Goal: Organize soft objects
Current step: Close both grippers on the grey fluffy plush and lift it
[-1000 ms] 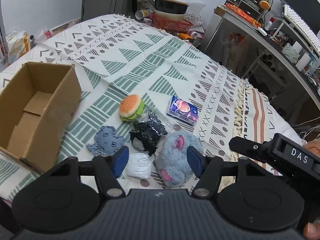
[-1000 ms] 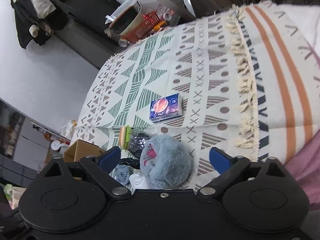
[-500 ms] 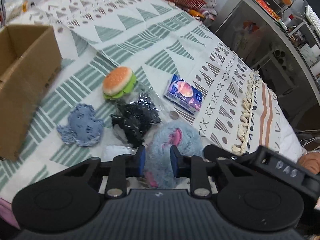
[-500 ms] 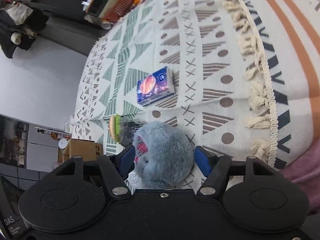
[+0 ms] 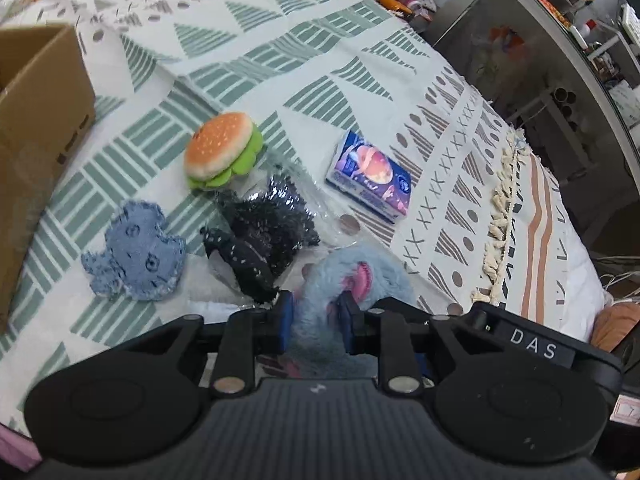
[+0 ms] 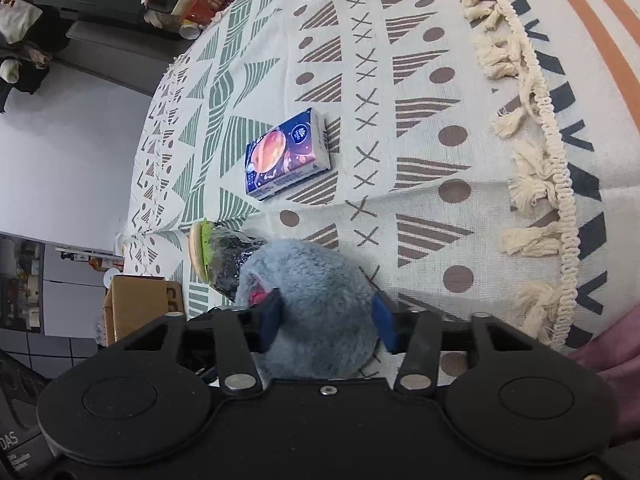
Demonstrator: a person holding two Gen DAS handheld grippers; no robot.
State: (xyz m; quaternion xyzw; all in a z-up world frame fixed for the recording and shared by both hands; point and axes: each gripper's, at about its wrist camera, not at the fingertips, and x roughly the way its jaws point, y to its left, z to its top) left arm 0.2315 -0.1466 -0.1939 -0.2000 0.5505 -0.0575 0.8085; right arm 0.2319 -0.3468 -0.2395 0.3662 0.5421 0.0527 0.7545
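Left wrist view: my left hand-held gripper (image 5: 315,322) is clamped on the fluffy blue plush (image 5: 352,276), its blue pads pressed into the fur near the pink patch. From the other side my right hand-held gripper (image 6: 326,316) grips the same plush (image 6: 316,300), jaws wider, sunk into its flanks. The plush lies on the patterned blanket (image 5: 280,60), at the near end of a tight cluster: the black sequin bag (image 5: 264,232) touches it on the left, the burger toy (image 5: 222,150) sits just beyond that, and the blue denim patch (image 5: 136,252) lies apart to the left. A tissue pack (image 5: 370,176) rests alone farther out, with bare blanket around it. At the far left stands the cardboard box (image 5: 40,120), its near wall upright; a strip of open blanket separates it from the denim patch. On the right, the tasselled fringe (image 6: 532,152) marks the blanket's edge.
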